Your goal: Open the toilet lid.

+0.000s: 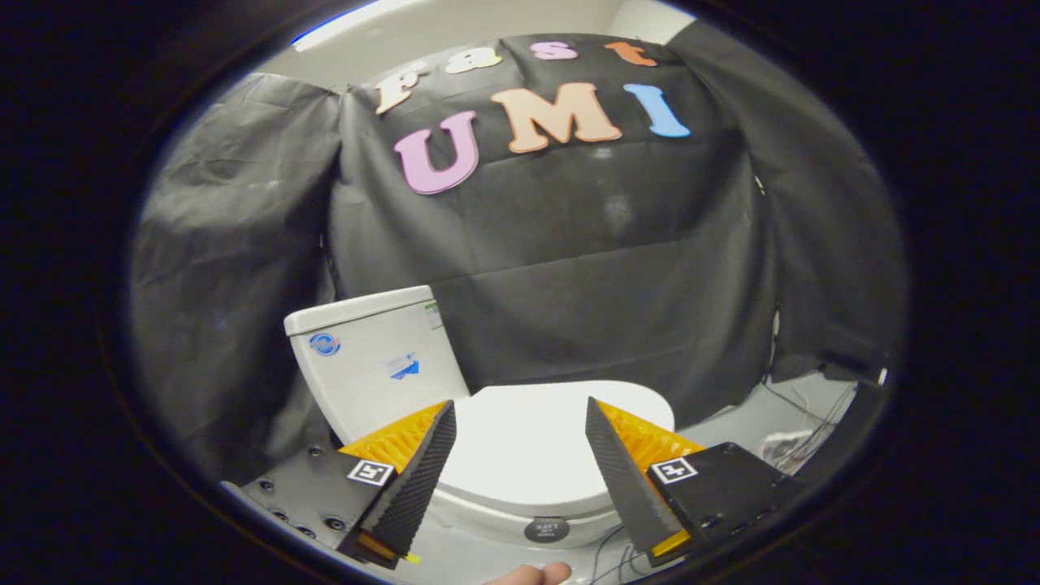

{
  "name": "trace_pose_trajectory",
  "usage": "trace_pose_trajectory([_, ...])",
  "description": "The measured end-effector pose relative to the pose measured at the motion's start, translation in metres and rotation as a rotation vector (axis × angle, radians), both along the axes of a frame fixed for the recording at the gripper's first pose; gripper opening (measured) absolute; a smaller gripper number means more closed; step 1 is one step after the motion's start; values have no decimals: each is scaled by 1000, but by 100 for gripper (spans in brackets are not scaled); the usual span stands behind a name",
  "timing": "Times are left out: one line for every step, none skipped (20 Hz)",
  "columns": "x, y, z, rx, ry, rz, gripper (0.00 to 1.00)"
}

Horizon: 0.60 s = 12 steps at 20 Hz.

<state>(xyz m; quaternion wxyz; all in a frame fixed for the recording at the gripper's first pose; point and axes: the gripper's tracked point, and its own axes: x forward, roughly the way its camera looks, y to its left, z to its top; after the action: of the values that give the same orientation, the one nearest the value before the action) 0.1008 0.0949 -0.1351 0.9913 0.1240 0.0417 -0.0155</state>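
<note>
Gripper (520,410) fingers are spread wide, empty, above the closed toilet lid (528,451); tank (374,361) at 10 o'clock. Recommended: lower toward the lid's near rim at 6 o'clock, hook one finger beneath it, then lift steadily toward the tank.

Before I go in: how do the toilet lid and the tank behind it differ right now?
The toilet lid lies flat and closed, seen between the open gripper fingers; the tank stands upright beyond the left finger. The lid is rounded and plain; the tank is boxy and carries stickers. Both are glossy white.
</note>
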Motion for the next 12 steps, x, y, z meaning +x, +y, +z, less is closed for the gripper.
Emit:
trace_pose_trajectory([-1, 1, -10, 31, 9, -14, 99])
trace_pose_trajectory([-2, 3, -21, 64, 23, -21, 99])
trace_pose_trajectory([-2, 8, -30, 102, 38, -17, 99])
trace_pose_trajectory([-2, 12, -38, 143, 48, -7, 99])
trace_pose_trajectory([-2, 16, -43, 190, 51, 2, 99])
trace_pose_trajectory([-1, 15, -50, 239, 54, -1, 98])
trace_pose_trajectory([-1, 14, -57, 287, 57, -8, 98])
trace_pose_trajectory([-2, 12, -66, 337, 71, -19, 97])
trace_pose_trajectory([-1, 11, -74, 377, 93, -39, 97])
trace_pose_trajectory([-2, 13, -80, 404, 108, -43, 97])
trace_pose_trajectory([-2, 11, -83, 401, 117, -54, 97])
trace_pose_trajectory([-2, 11, -88, 385, 128, -56, 97])
